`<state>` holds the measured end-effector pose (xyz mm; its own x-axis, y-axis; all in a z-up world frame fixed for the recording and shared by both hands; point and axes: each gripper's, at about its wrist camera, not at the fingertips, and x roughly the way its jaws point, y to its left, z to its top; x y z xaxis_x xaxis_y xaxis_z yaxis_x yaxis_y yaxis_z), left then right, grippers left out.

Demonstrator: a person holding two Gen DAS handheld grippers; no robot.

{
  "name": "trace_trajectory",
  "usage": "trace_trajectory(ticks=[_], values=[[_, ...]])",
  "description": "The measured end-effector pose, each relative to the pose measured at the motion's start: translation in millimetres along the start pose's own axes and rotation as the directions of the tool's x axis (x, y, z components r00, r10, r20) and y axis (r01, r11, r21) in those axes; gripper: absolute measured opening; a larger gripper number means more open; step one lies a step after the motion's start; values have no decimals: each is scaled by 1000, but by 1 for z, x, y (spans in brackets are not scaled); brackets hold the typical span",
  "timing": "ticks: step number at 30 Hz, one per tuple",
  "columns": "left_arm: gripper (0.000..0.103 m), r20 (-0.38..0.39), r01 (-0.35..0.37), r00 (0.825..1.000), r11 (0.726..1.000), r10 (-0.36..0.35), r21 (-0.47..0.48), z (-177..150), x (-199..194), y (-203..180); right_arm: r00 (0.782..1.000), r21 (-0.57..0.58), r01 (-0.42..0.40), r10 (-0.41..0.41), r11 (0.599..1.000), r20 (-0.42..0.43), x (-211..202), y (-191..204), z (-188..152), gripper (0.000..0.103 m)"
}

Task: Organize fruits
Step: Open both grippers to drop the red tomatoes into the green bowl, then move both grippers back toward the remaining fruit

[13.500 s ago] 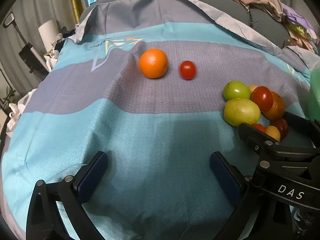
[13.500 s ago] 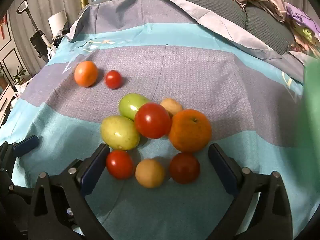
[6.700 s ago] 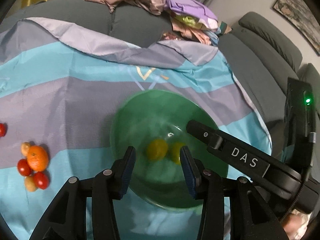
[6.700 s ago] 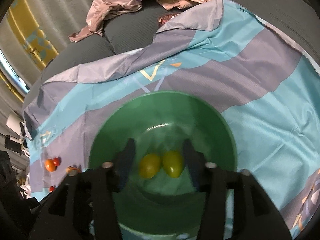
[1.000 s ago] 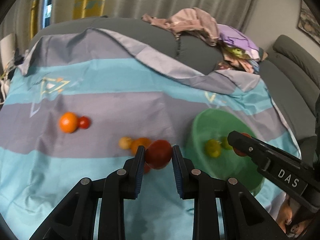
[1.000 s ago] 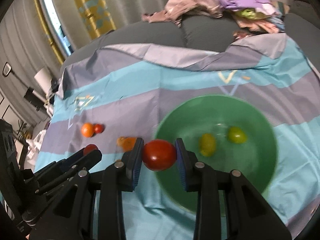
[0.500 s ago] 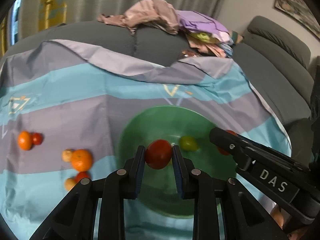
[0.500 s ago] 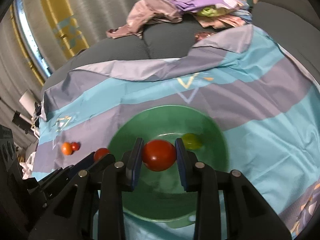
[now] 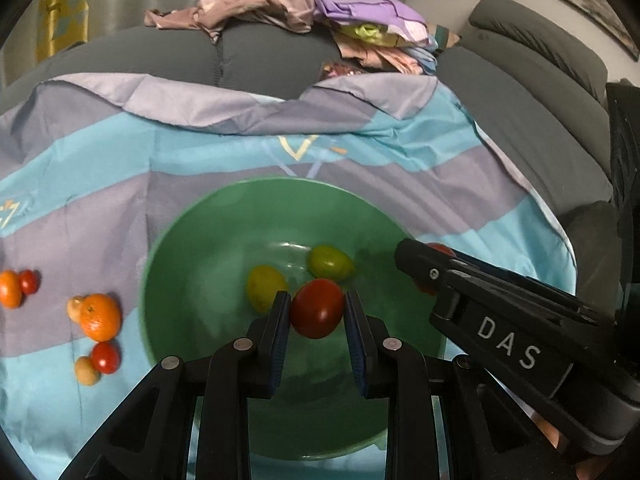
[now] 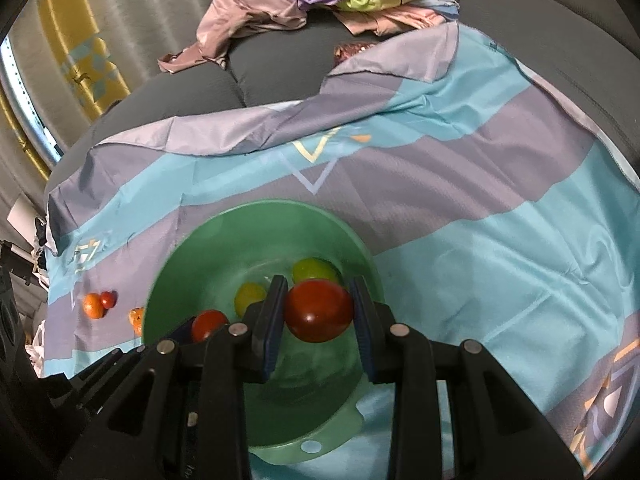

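A red tomato [image 9: 317,309] is clamped between the blue pads of the left gripper [image 9: 316,312], at the lower centre of the left wrist view, over the inside of the green bowl [image 9: 192,264]. It is nearly round, its slightly longer axis tilted toward the upper right of the frame; no stem end can be made out. A second, larger red tomato [image 10: 318,311] is clamped in the right gripper [image 10: 318,314] at the lower centre of the right wrist view, also over the bowl, its wider axis lying across the frame between the pads.

Two yellow-green fruits [image 9: 266,287] lie side by side on the bowl's floor, just above the held tomatoes; in the right wrist view both are partly hidden behind the gripper fingers and the tomato. In the left wrist view, the right gripper's tomato shows only as a red sliver behind the black gripper body marked "DAS" at centre right.

The bowl stands on a striped blue and grey cloth [image 9: 400,160]. At the left edge of the left wrist view, loose fruit lies on the cloth: a large orange [image 9: 100,317] touching a small pale fruit, a small red tomato and another pale fruit below it, and an orange cut off by the frame's dark rim. A pile of clothes [image 9: 288,4] lies on grey cushions at the top.
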<state>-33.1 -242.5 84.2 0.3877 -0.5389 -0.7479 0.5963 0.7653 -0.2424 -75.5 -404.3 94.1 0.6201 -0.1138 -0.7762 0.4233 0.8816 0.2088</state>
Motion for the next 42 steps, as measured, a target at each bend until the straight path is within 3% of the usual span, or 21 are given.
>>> trace_trajectory(ticks=[21, 23, 25, 28, 32, 35, 37, 42], values=[[27, -39, 14, 999, 998, -17, -59, -2, 11, 6, 997, -15, 33, -34, 999, -63, 18, -1, -1, 34], [27, -34, 25, 999, 997, -28, -77, -1, 7, 9, 997, -3, 23, -23, 1000, -72, 19, -2, -1, 37], [27, -39, 24, 999, 996, -28, -86, 0, 3, 13, 997, -2, 12, -12, 1000, -71, 18, 0, -1, 51], [27, -32, 19, 999, 995, -23, -103, -1, -7, 24, 999, -1, -24, 24, 1000, -49, 12, 3, -1, 54], [28, 5, 14, 1000, 988, -14, -154, -4, -34, 54, 998, -24, -58, 58, 998, -5, 0, 15, 0, 54], [34, 34, -14, 999, 976, 22, -217, -10, -62, 92, 994, -50, -111, 111, 993, 8, -7, 28, -1, 54], [39, 39, -47, 998, 969, 59, -243, -14, -75, 114, 988, -70, -151, 152, 986, 9, -9, 39, -3, 55], [40, 0, -185, 981, 934, 194, -307, -31, -102, 180, 964, -131, -265, 263, 955, -34, -8, 78, -13, 55]])
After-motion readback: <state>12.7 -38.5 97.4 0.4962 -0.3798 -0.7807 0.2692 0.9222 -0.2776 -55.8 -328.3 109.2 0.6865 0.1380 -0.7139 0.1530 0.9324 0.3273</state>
